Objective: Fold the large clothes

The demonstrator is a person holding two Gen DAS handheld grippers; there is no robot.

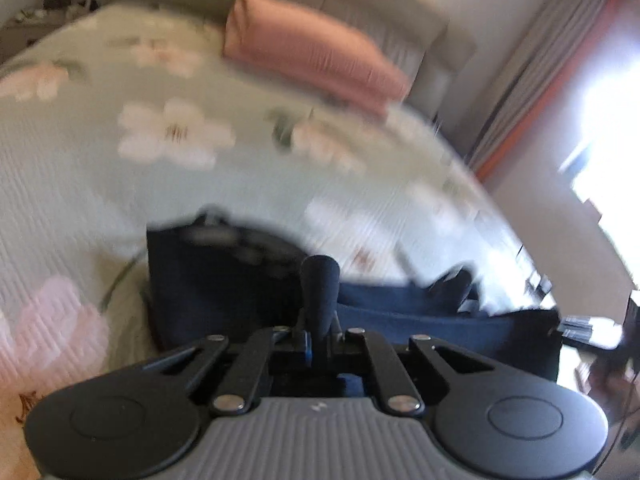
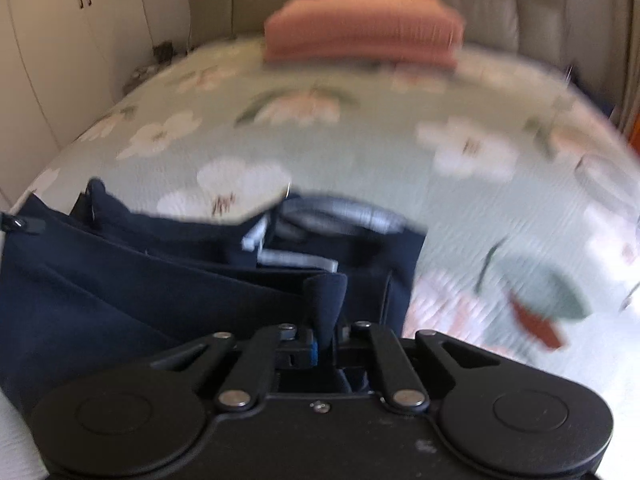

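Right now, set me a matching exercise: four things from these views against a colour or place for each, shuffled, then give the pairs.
Things:
1. garment
2. pillow
3. bedspread
4. cupboard doors

Descriptions:
A. pale green with white and pink flowers
B. dark navy, pinched in both claws
C. cream, along the left of the right wrist view
D. pink, at the far end by the headboard

Pairs: 1-B, 2-D, 3-A, 4-C
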